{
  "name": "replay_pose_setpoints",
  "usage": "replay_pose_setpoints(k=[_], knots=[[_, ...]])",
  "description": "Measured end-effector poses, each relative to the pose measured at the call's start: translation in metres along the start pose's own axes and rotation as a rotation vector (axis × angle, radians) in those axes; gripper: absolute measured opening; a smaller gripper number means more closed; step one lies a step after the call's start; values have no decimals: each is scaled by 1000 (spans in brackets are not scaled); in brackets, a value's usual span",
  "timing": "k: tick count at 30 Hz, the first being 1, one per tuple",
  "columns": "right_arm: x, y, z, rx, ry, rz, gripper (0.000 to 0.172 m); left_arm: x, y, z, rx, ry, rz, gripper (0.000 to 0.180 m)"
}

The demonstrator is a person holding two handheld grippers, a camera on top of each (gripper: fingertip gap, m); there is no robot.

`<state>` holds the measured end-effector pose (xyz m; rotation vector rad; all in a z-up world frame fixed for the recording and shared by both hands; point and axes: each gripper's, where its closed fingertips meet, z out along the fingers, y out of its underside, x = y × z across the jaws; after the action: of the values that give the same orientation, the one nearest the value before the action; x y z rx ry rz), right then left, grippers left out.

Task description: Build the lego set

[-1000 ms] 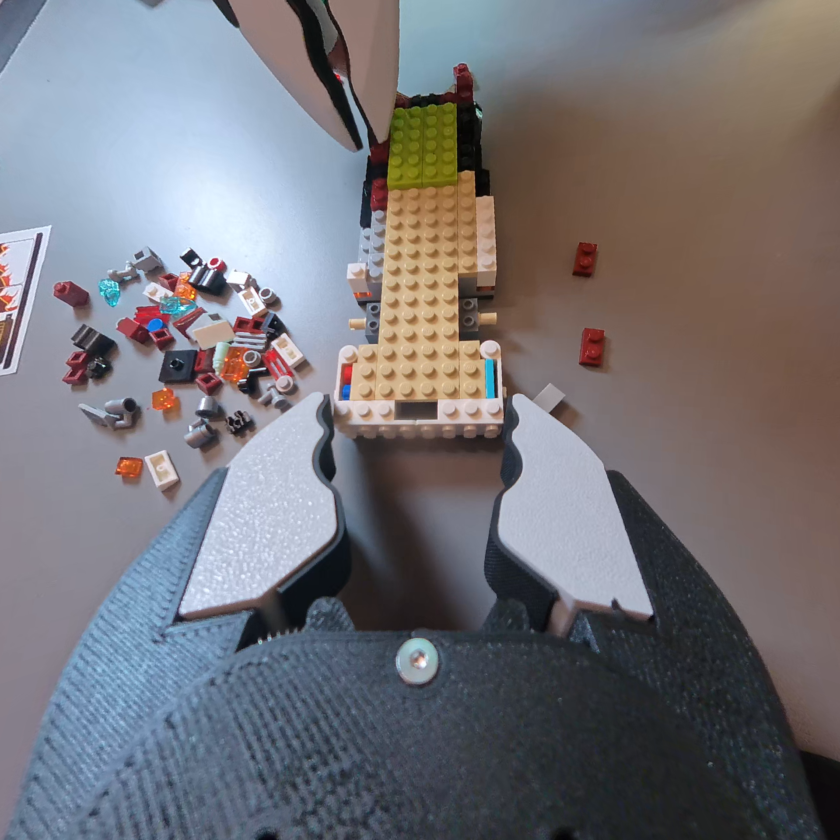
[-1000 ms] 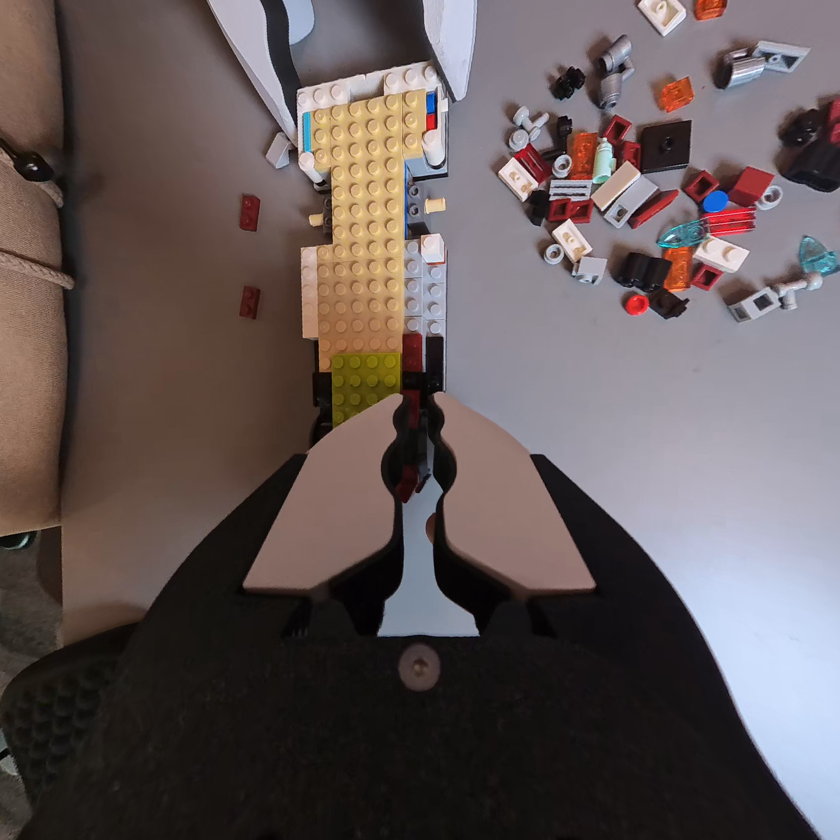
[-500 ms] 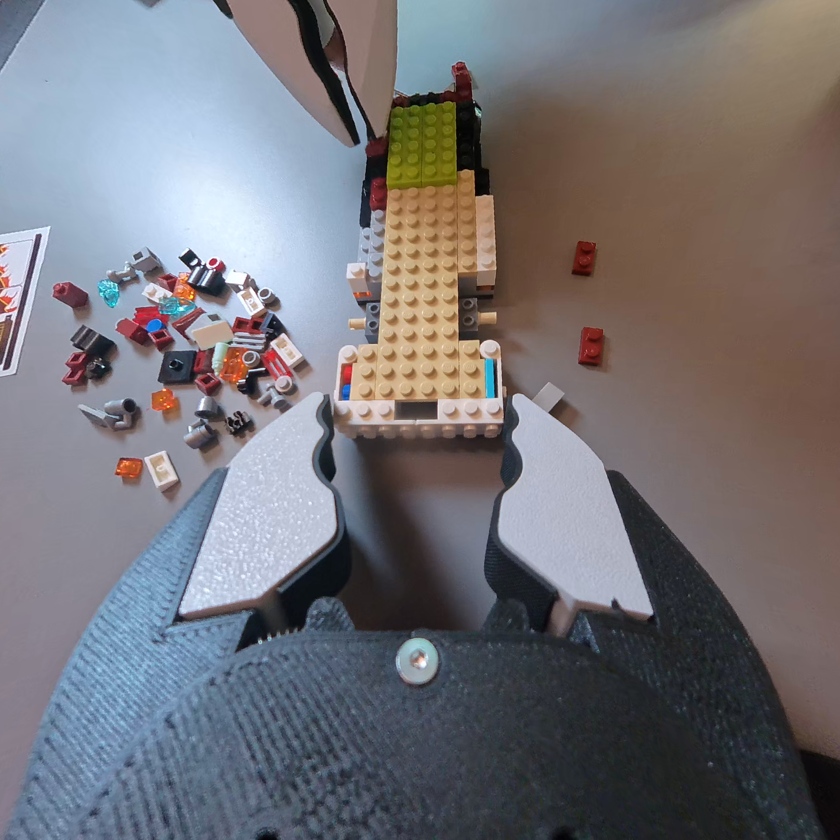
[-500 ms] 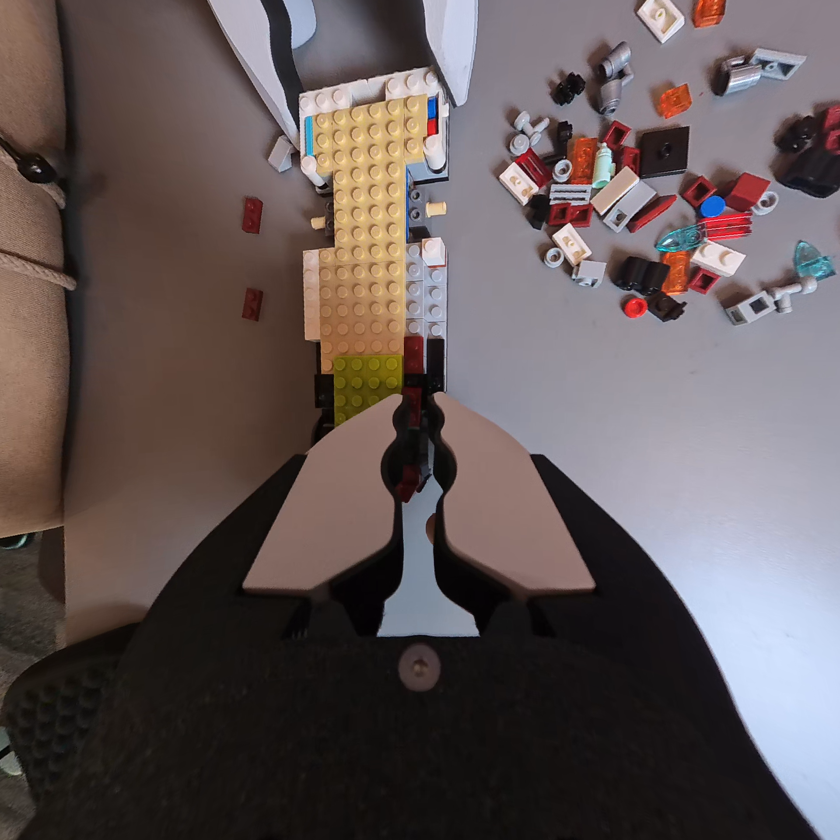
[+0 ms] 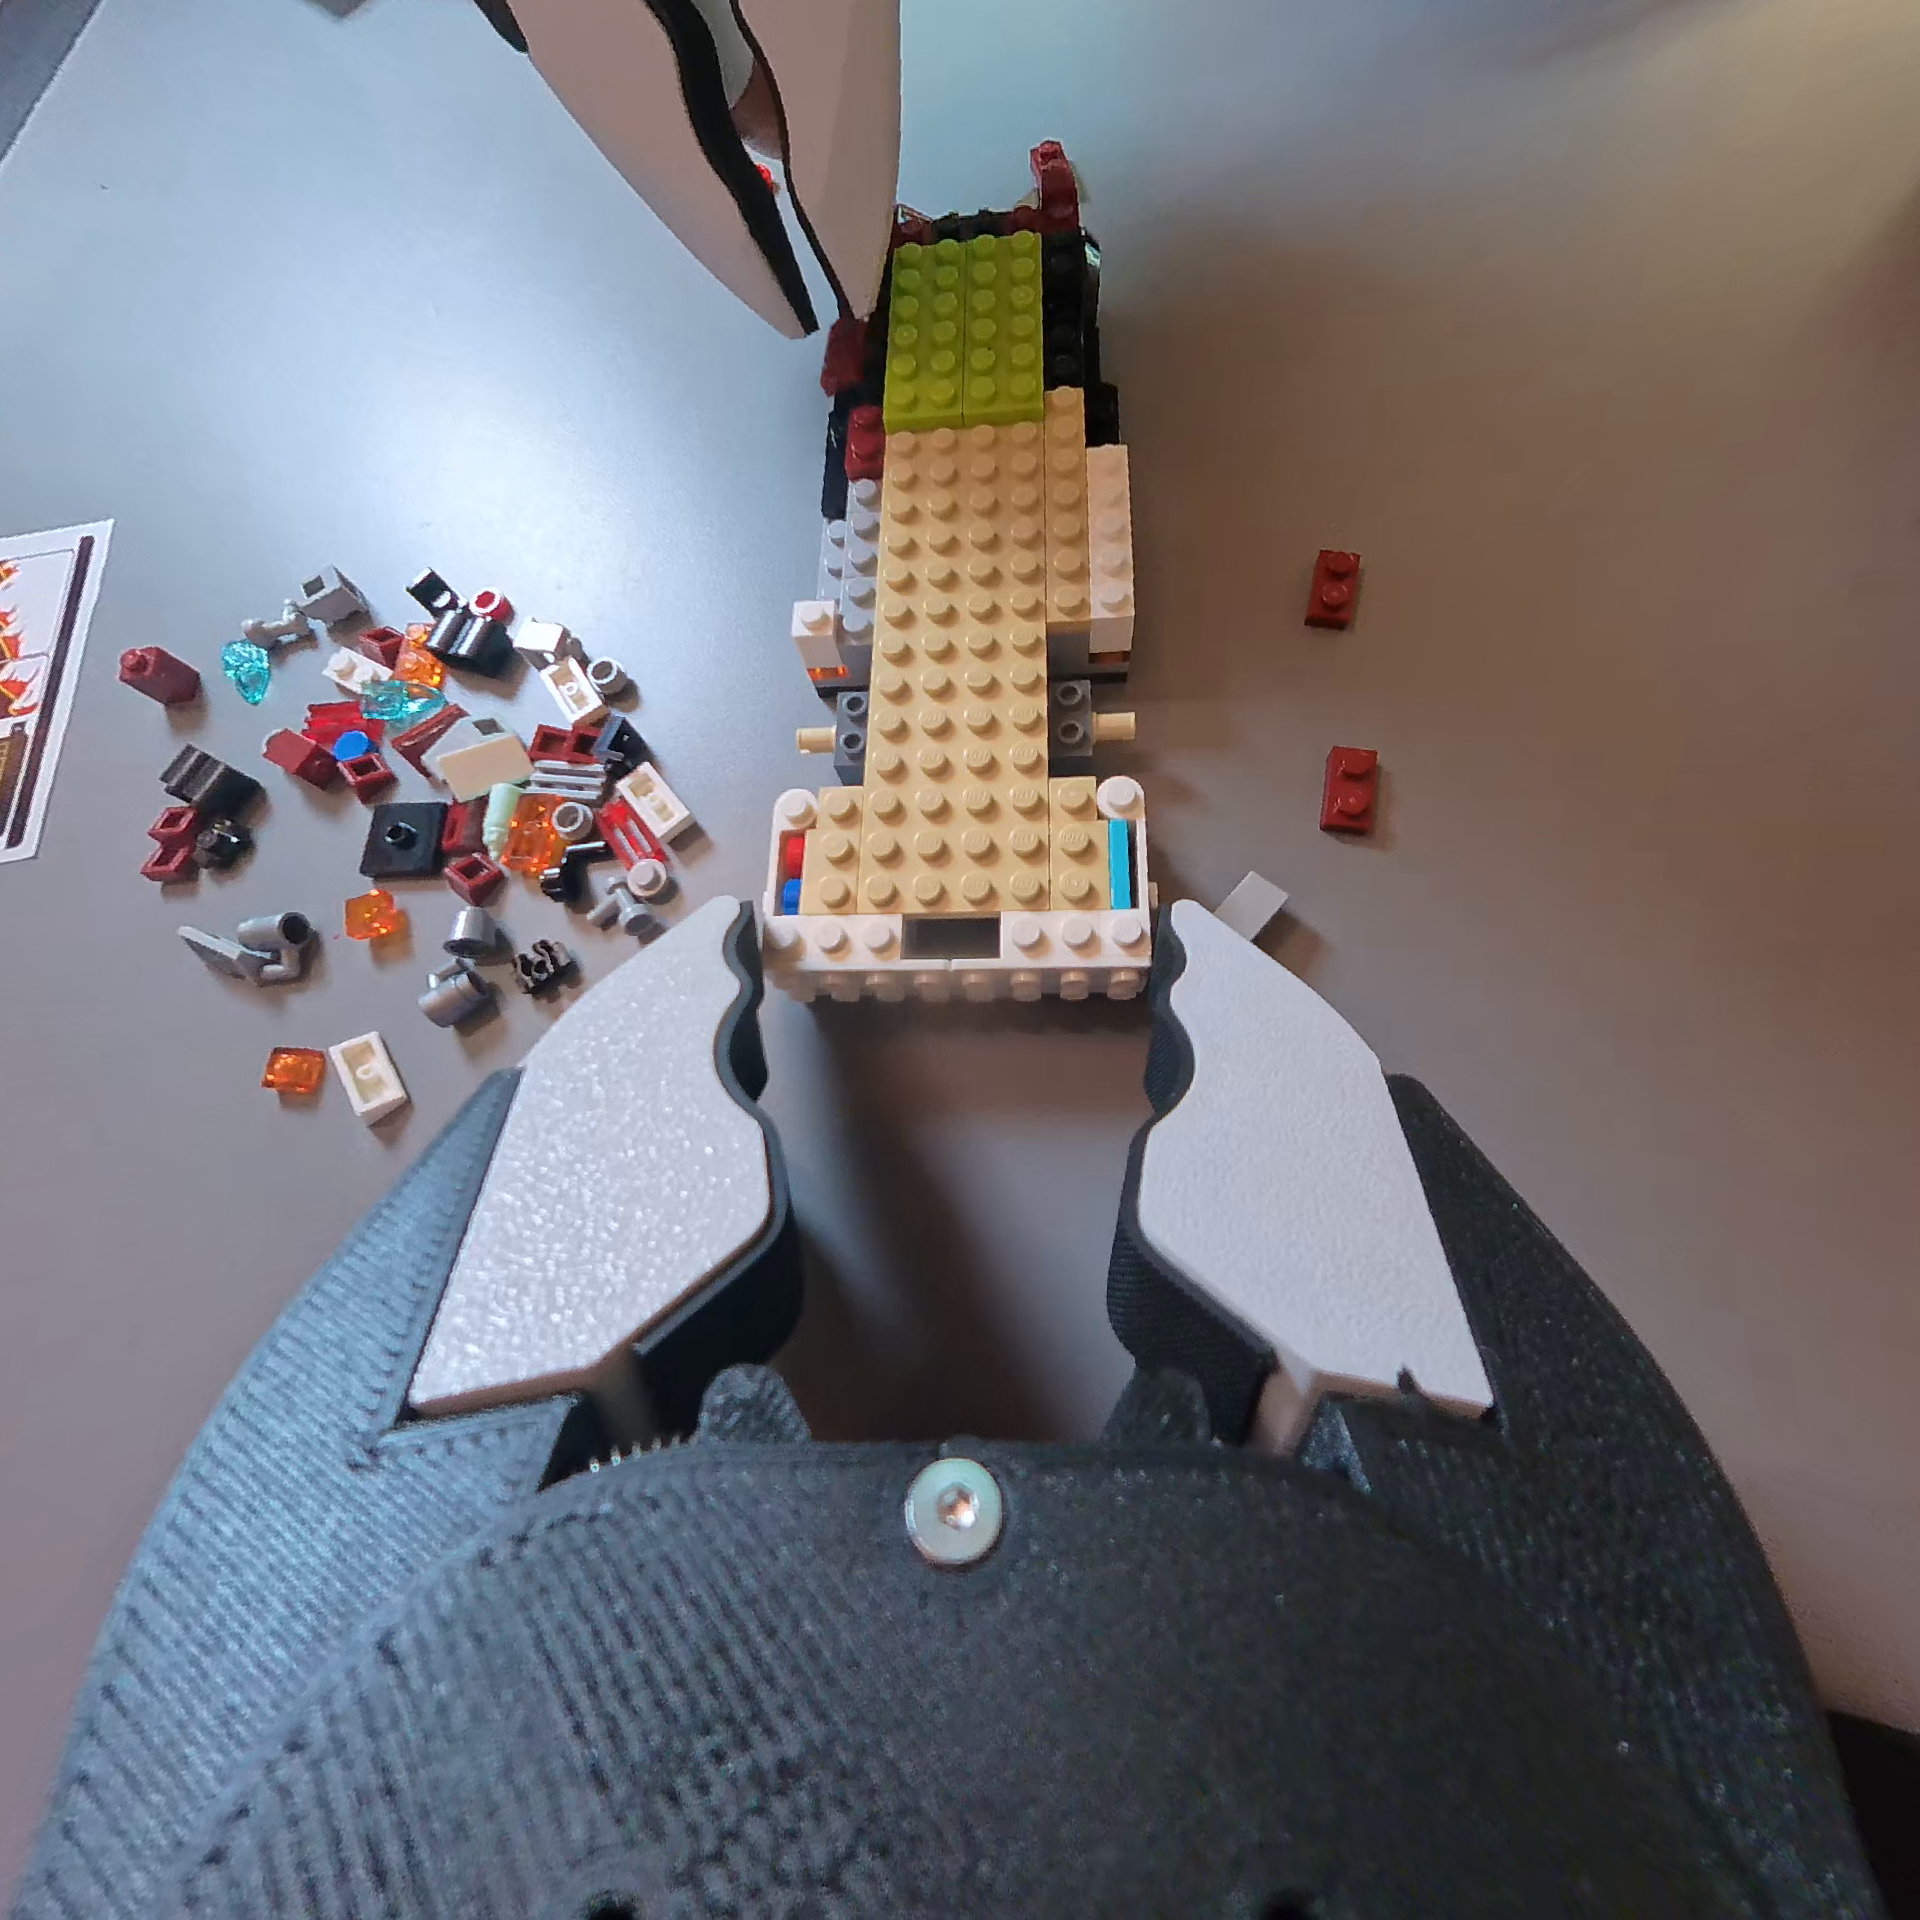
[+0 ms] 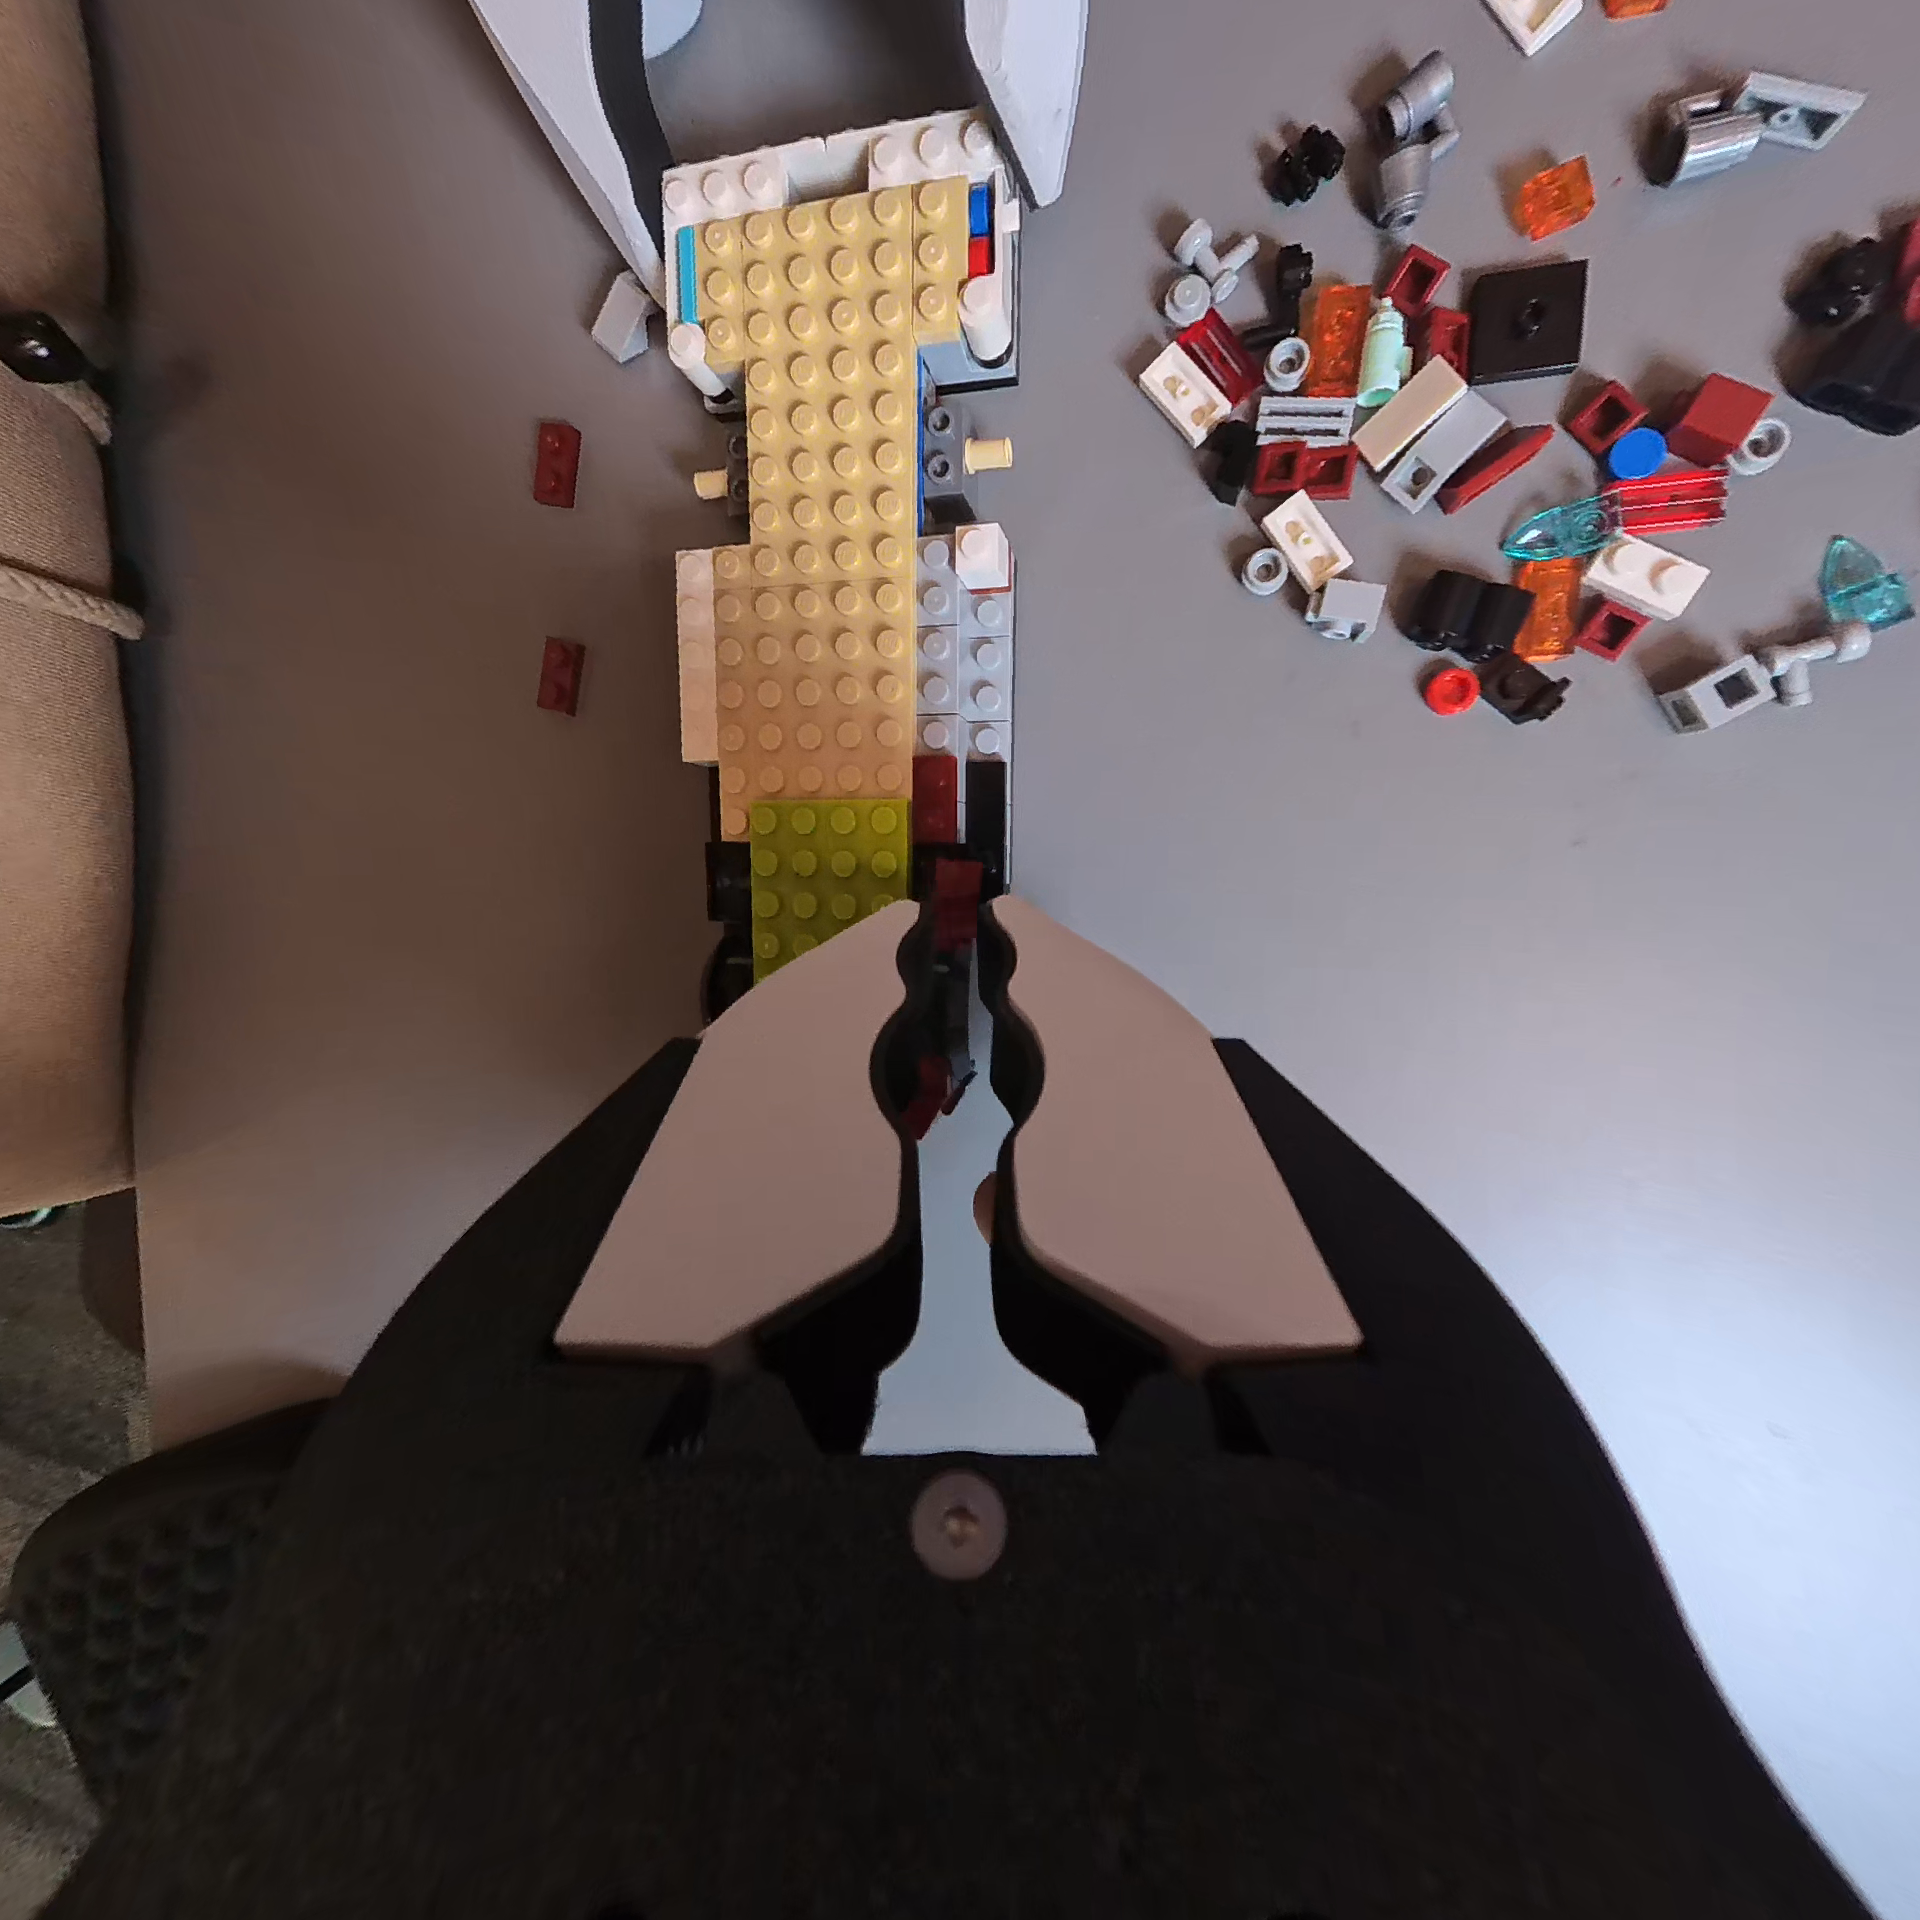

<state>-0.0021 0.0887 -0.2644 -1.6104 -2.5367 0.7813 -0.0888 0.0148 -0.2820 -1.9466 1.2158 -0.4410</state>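
Note:
A long brick model [image 5: 966,644] with a tan studded top, a lime plate [image 5: 966,332] at its far end and a white near end lies on the grey table. My left gripper [image 5: 956,935] grips the white end, one pad against each side. It also shows at the top of the right wrist view [image 6: 831,156]. My right gripper [image 6: 954,914] is shut on a small dark red brick [image 6: 954,896] at the model's lime end, beside the lime plate [image 6: 831,862]. The left wrist view shows it there too [image 5: 842,312].
A pile of small loose bricks [image 5: 447,758] lies left of the model, also seen in the right wrist view [image 6: 1507,447]. Two dark red plates [image 5: 1333,587] [image 5: 1351,790] and a grey tile [image 5: 1252,902] lie on the other side. A printed sheet [image 5: 42,686] is far left. Beige fabric [image 6: 52,623] borders the table. My hands' fingertips stand some 12 cm from each other.
Almost nothing. The right gripper has shifted very slightly at the lime end with the dark red brick still in it. The left gripper and the model have stayed still.

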Motion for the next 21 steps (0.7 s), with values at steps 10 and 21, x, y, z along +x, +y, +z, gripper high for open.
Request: replay_pose_setpoints(k=[10, 21], knots=[[-3, -1, 0, 1, -10, 0, 7, 0, 0, 0, 0, 0, 2, 72], [31, 16, -7, -79, 146, -13, 17, 1, 0, 0, 1, 1, 4, 72]])
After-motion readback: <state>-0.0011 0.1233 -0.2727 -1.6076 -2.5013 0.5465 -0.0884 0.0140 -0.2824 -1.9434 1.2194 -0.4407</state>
